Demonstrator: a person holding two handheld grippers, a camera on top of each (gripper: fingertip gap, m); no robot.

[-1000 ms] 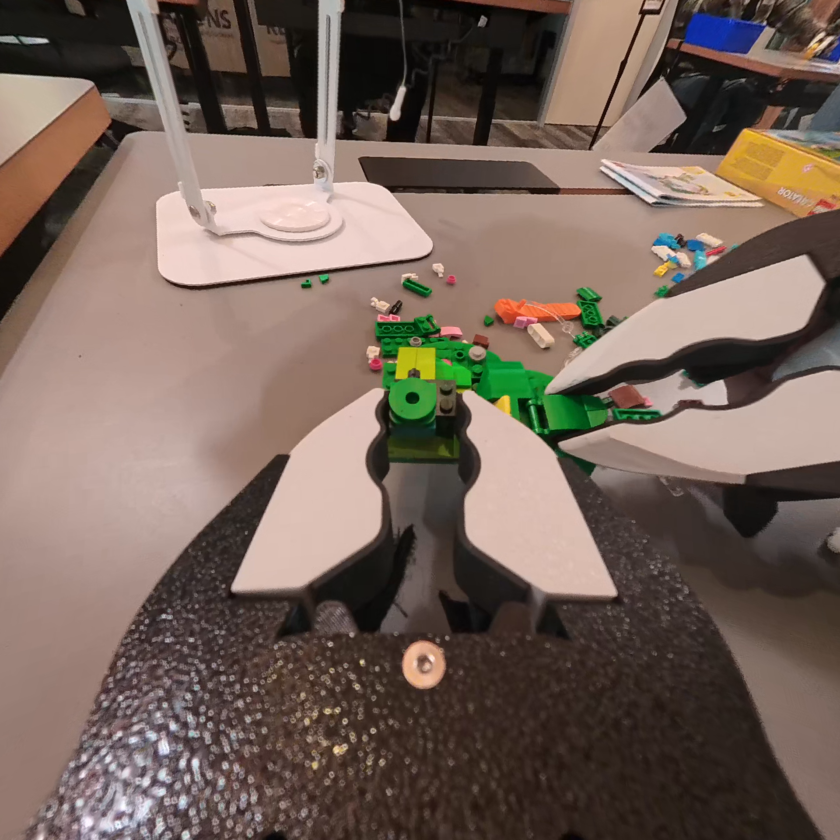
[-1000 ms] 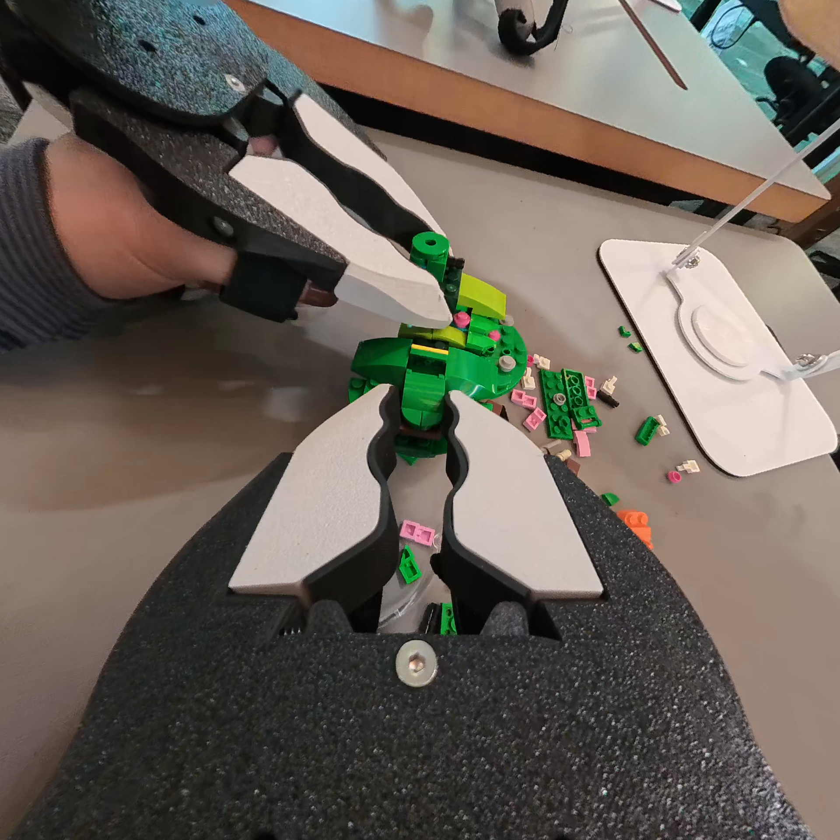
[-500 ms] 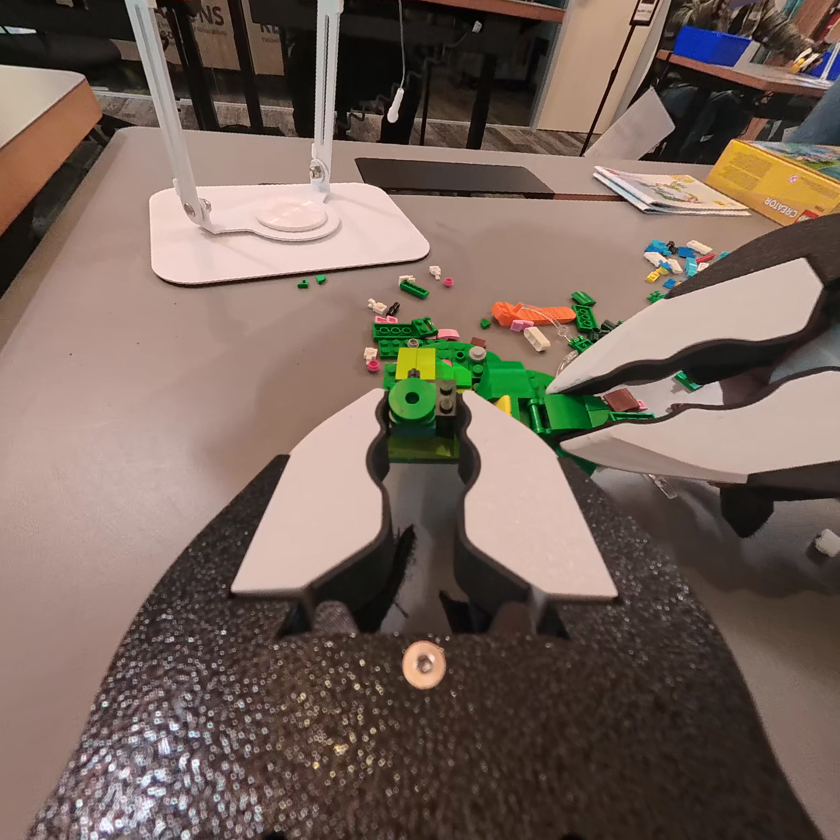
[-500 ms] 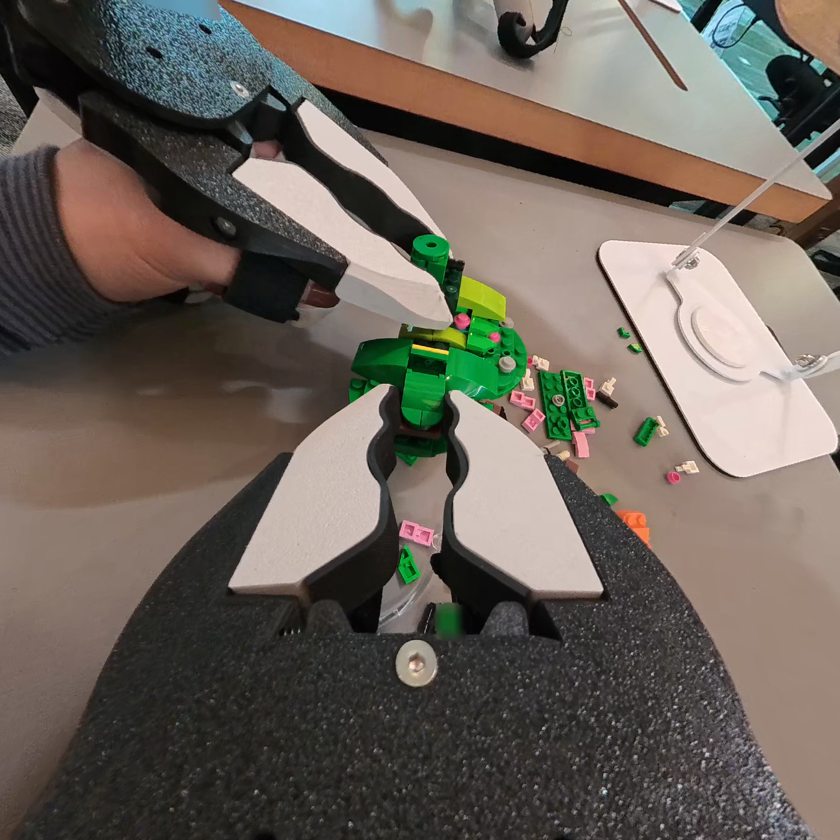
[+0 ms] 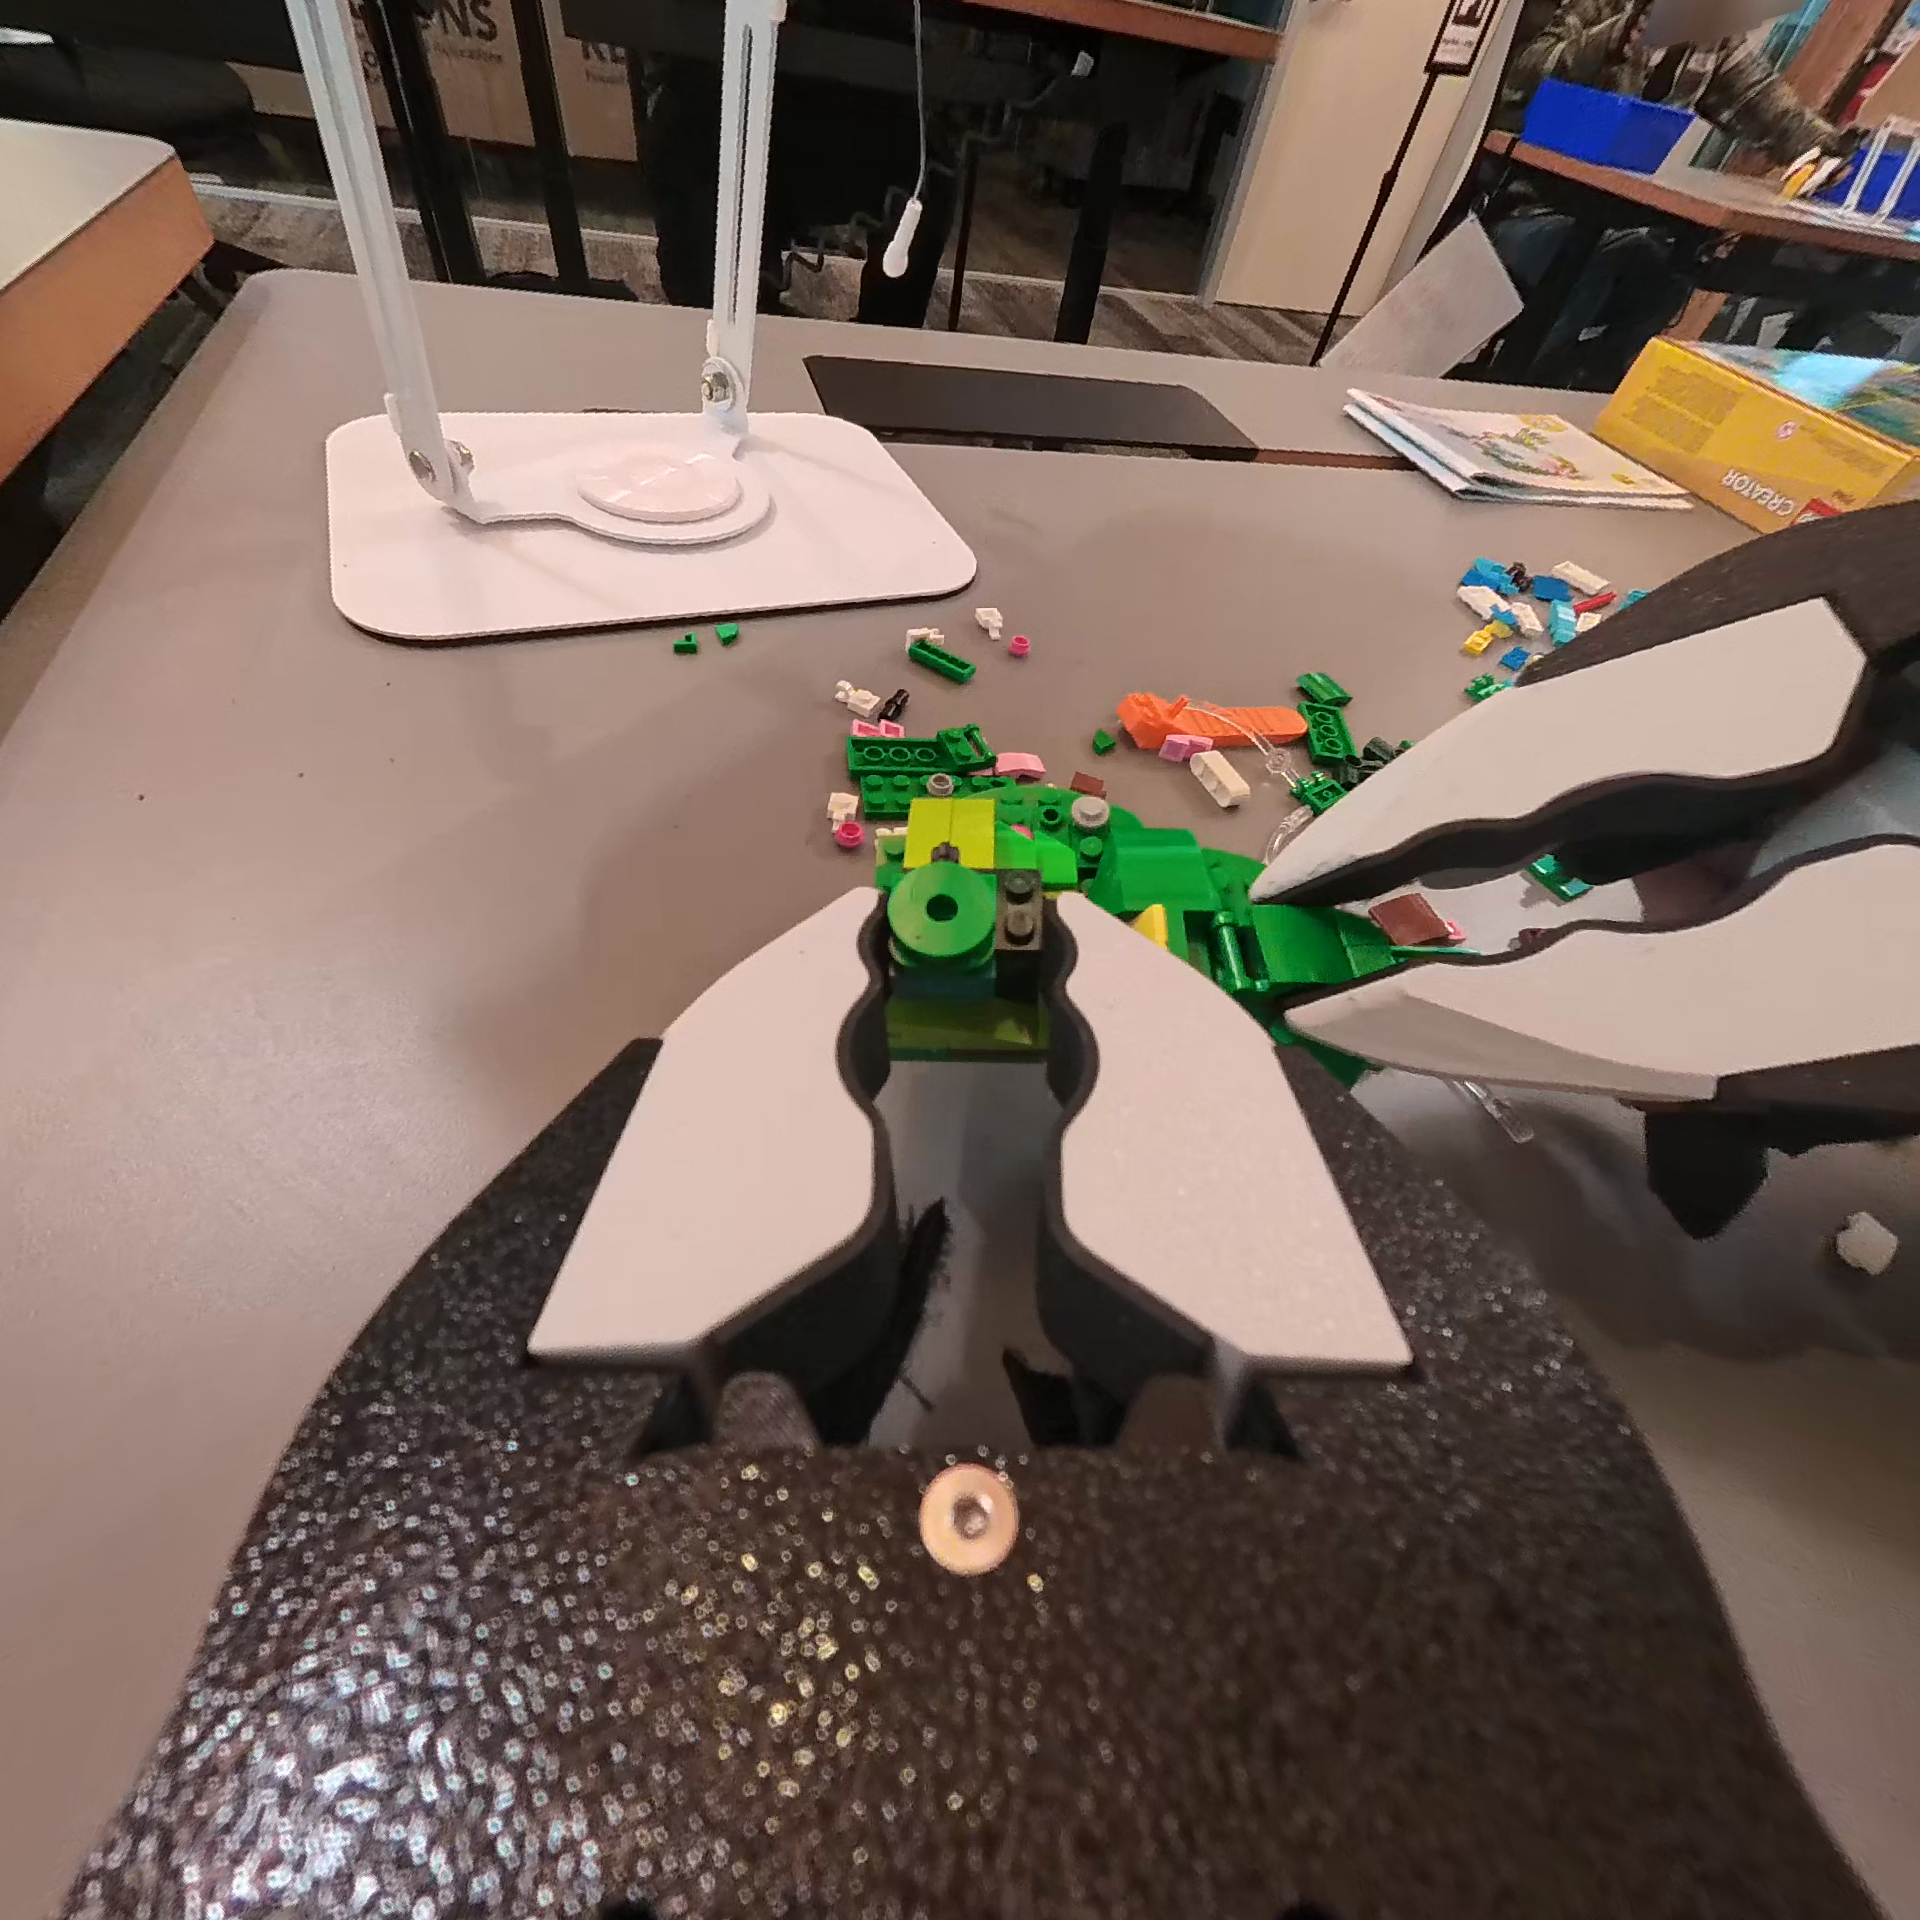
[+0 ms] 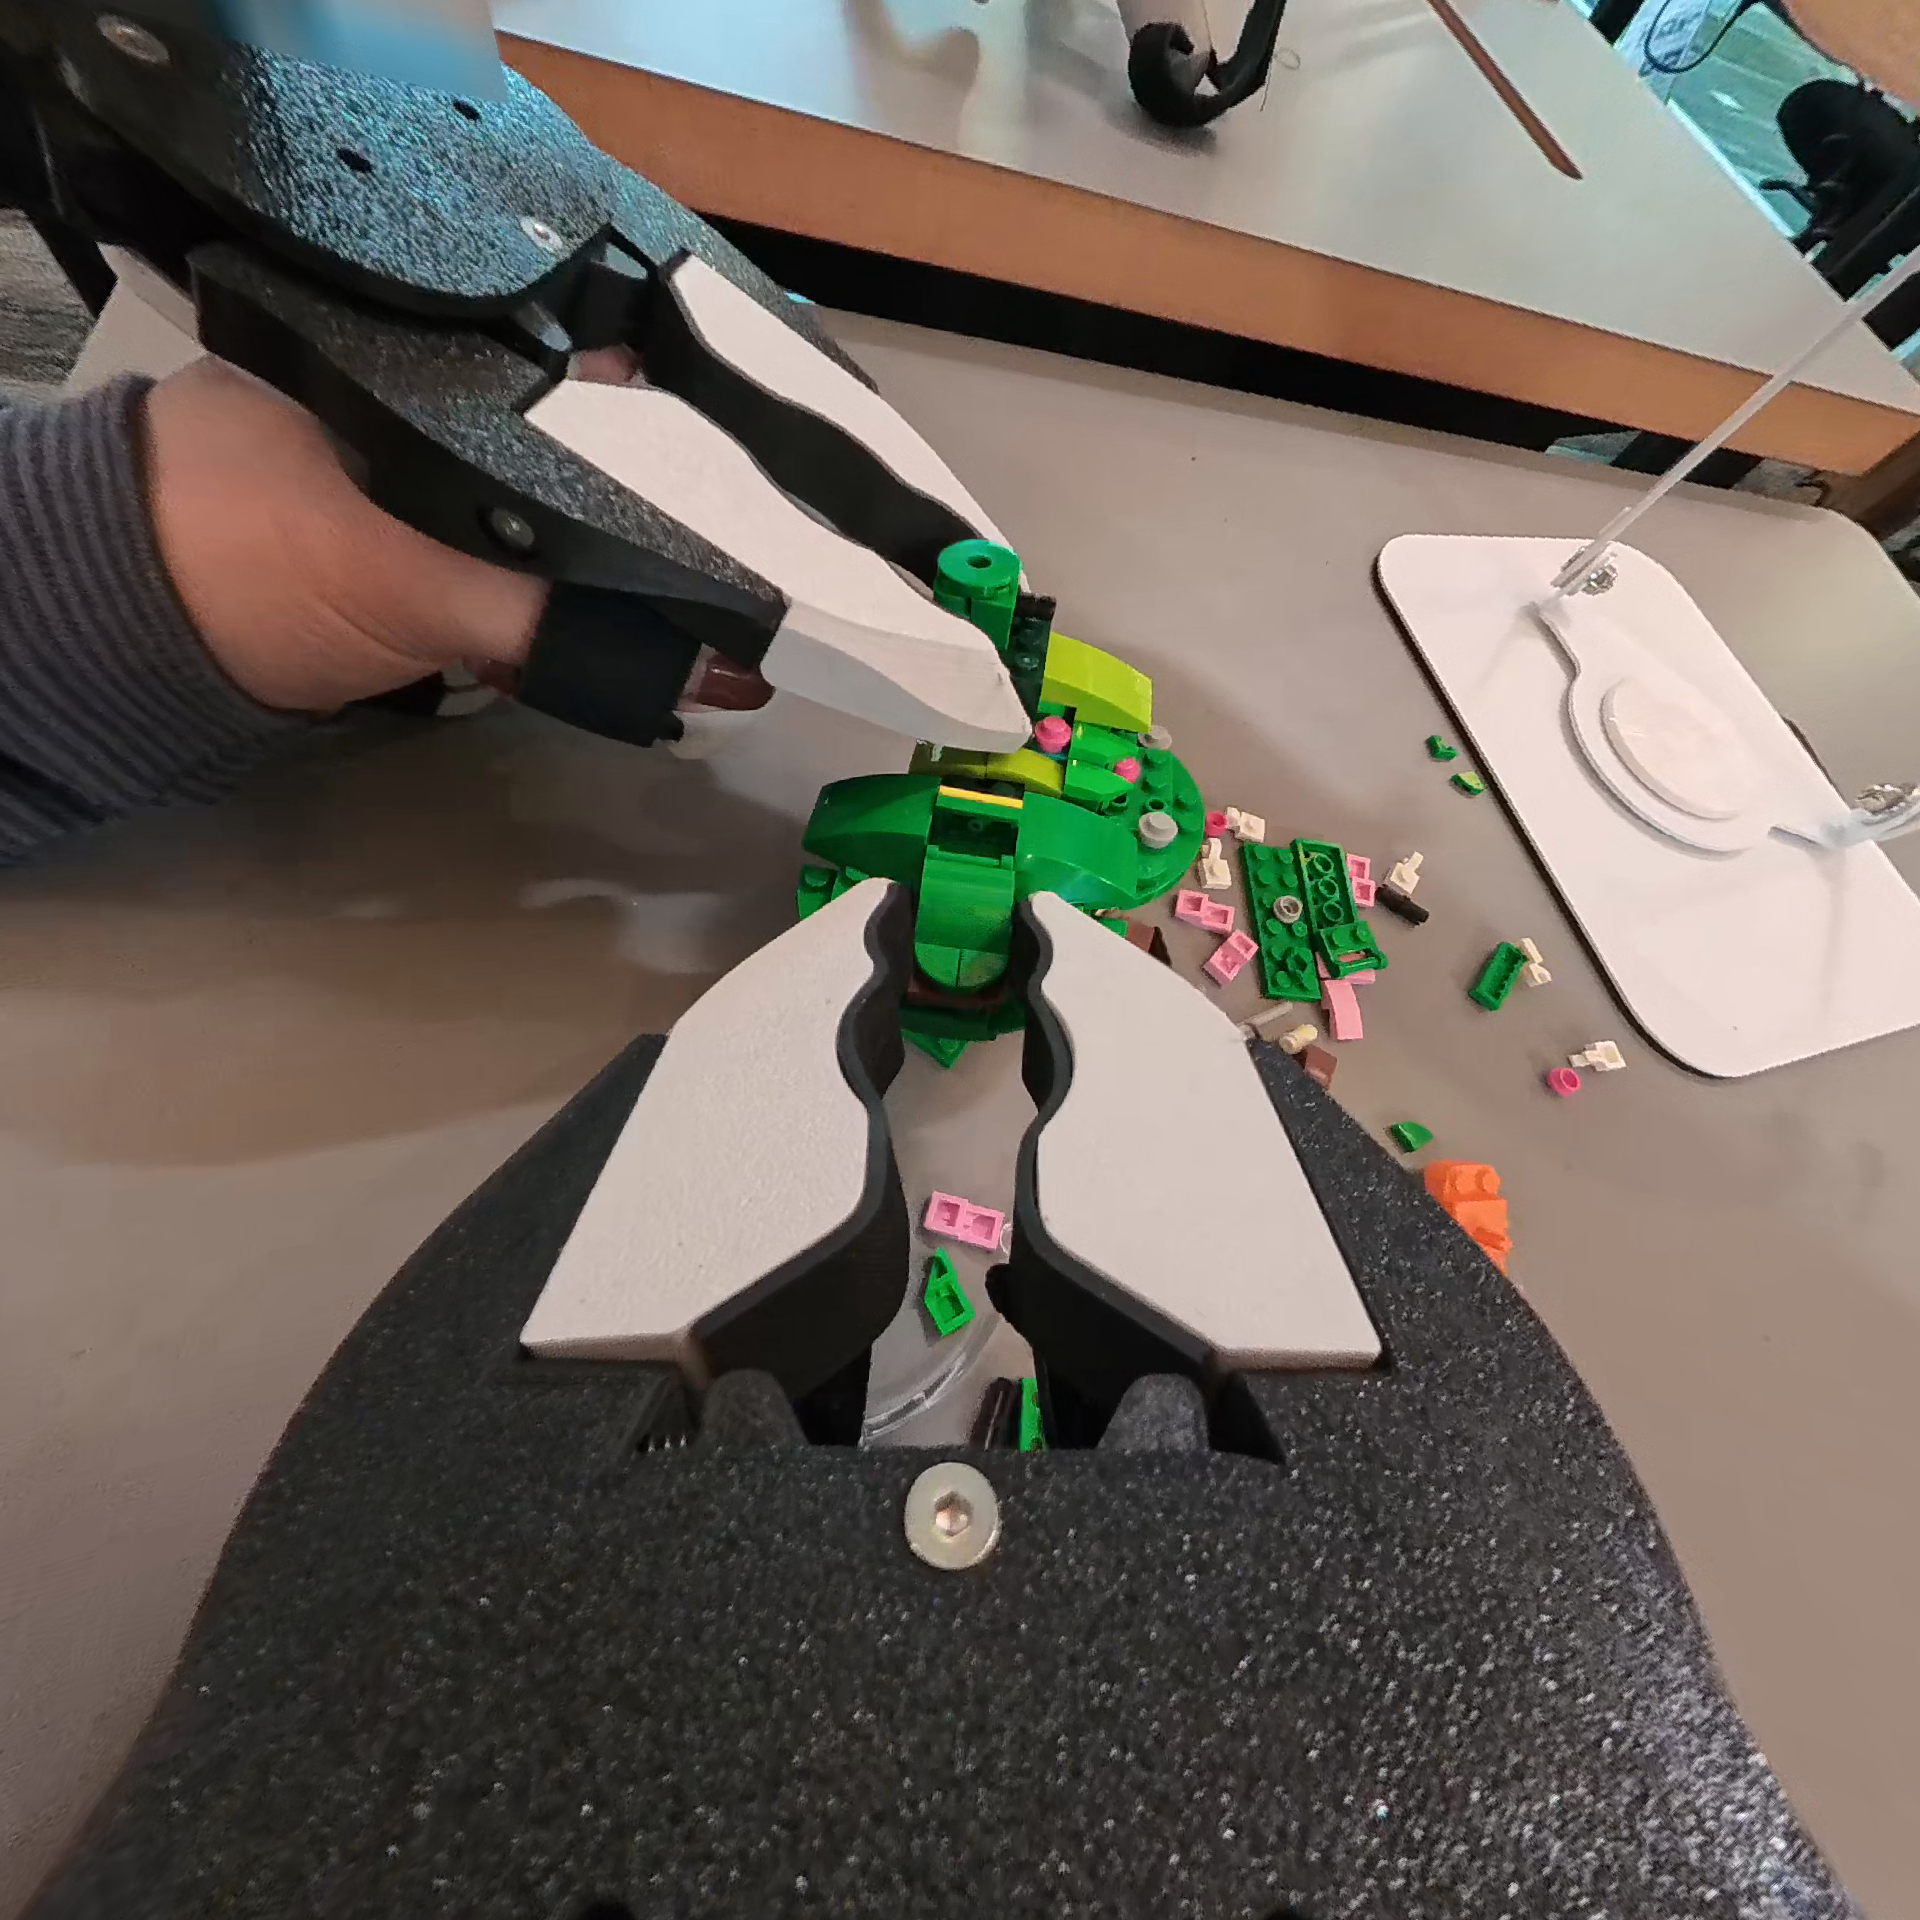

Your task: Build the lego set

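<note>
A green lego model (image 6: pixel 997 821) with lime slopes and pink studs stands on the grey table. My left gripper (image 5: pixel 961 940) is shut on the model's upper part, a round green piece (image 5: pixel 940 914) on a small green and black stack. My right gripper (image 6: pixel 956 935) is shut on the model's lower green and brown end (image 6: pixel 961 935). In the left wrist view the right gripper (image 5: pixel 1273 951) comes in from the right and pinches the green and brown end (image 5: pixel 1340 935). In the right wrist view the left gripper (image 6: pixel 992 665) reaches in from the upper left, held by a hand (image 6: pixel 312 561).
Loose green, pink, white and orange pieces (image 5: pixel 1205 727) lie behind the model. A white lamp base (image 5: pixel 644 520) stands at the back left. A booklet (image 5: pixel 1507 457), a yellow box (image 5: pixel 1756 447) and blue pieces (image 5: pixel 1527 608) lie at the back right.
Both grippers keep their hold on the model. The views have shifted only slightly; nothing was let go or taken up.
</note>
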